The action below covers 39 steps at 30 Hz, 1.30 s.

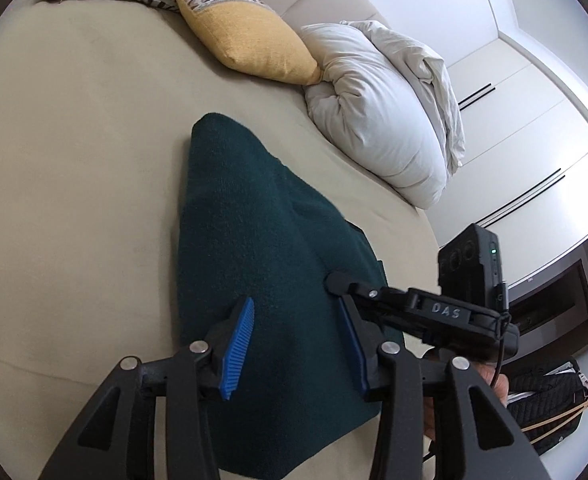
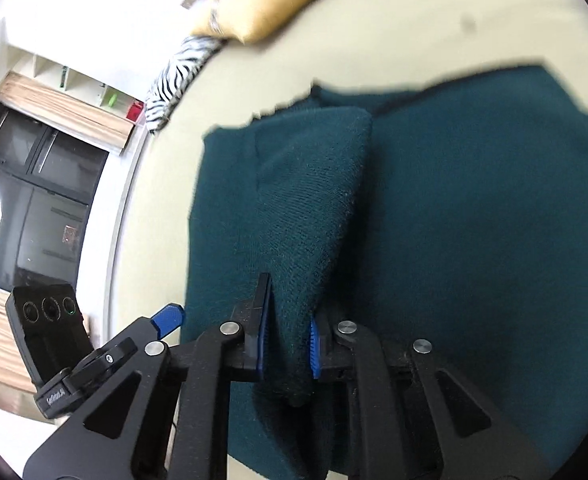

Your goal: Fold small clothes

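I have the dark green knit garment (image 2: 433, 208) lying on the beige bed (image 1: 74, 160), partly folded. My right gripper (image 2: 288, 340) has its fingers narrowed onto a raised fold of the knit, pinching it. My left gripper (image 1: 294, 344) hangs above the cloth, fingers spread, holding nothing. I judge the fold should be carried across level and laid down with the edges lined up before letting go. The right view shows the pinch itself; only the left shows the white pillow (image 1: 381, 120) and yellow cushion (image 1: 242, 36) clearly.
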Motion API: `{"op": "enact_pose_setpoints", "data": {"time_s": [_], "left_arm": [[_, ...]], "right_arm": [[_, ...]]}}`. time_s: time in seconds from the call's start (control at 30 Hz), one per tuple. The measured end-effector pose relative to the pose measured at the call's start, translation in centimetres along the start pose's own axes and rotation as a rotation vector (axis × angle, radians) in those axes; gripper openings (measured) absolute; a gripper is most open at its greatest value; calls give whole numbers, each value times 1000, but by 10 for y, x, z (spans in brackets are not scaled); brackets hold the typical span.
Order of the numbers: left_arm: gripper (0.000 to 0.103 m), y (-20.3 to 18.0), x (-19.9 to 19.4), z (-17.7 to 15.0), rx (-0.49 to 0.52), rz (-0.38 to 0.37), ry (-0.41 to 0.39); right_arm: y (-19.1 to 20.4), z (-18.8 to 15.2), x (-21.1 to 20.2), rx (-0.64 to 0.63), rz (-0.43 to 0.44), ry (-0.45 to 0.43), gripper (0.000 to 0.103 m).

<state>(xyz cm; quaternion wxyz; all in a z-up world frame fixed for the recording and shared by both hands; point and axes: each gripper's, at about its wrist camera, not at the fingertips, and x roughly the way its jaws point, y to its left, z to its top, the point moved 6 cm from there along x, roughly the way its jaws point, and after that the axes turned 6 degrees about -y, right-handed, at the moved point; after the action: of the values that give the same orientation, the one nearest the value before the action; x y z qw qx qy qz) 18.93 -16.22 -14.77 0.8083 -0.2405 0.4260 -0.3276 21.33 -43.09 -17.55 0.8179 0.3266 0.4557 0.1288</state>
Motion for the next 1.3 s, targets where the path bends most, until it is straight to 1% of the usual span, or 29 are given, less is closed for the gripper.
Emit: {"op": "enact_pose_setpoints", "data": {"time_s": [0.1, 0.2, 0.4, 0.47, 0.53, 0.57, 0.6, 0.63, 0.67, 0.77, 0.8, 0.83, 0.87, 0.93, 1.03, 1.17, 1.23, 1.27, 1.3], "left_arm": [[49, -18, 7, 1, 42, 2, 2], [52, -42, 18, 1, 89, -3, 12], [52, -94, 57, -9, 212, -15, 50], [52, -102, 74, -15, 244, -1, 68], [52, -103, 92, -22, 271, 32, 96], [52, -100, 98, -27, 272, 47, 111], [52, -96, 103, -32, 269, 55, 123], [52, -92, 106, -37, 278, 66, 129], [52, -90, 108, -39, 289, 72, 133], [51, -82, 108, -39, 290, 67, 140], [50, -80, 107, -38, 285, 67, 143], [49, -79, 108, -38, 283, 71, 147], [48, -78, 108, -37, 290, 77, 151], [46, -77, 107, -39, 317, 95, 152], [46, -75, 103, -41, 327, 98, 155], [43, -71, 100, -45, 345, 110, 168], [43, -70, 99, -47, 361, 123, 176], [43, -70, 99, -48, 370, 128, 180], [43, -70, 99, -48, 380, 135, 183]], "right_arm": [[-12, 14, -37, -17, -17, -55, 13], [-27, 23, -65, -27, -45, -92, 13], [-77, 30, -114, 22, -94, -145, 13], [-97, 29, -120, 47, -116, -145, 13], [-109, 27, -109, 69, -132, -136, 13], [-123, 24, -103, 82, -149, -127, 13], [-136, 18, -98, 119, -147, -120, 13], [-149, 16, -102, 137, -134, -120, 13], [-155, 14, -100, 149, -116, -126, 13], [-158, 7, -95, 183, -69, -132, 13], [-155, 8, -91, 185, -68, -131, 13], [-153, 7, -92, 192, -67, -129, 15], [-155, 1, -97, 195, -67, -127, 17], [-152, -4, -101, 202, -81, -126, 19], [-144, -16, -111, 206, -103, -135, 21], [-138, -34, -124, 187, -122, -142, 21], [-133, -45, -128, 150, -140, -131, 21], [-131, -51, -129, 132, -156, -124, 18], [-130, -57, -130, 124, -164, -114, 18]]}}
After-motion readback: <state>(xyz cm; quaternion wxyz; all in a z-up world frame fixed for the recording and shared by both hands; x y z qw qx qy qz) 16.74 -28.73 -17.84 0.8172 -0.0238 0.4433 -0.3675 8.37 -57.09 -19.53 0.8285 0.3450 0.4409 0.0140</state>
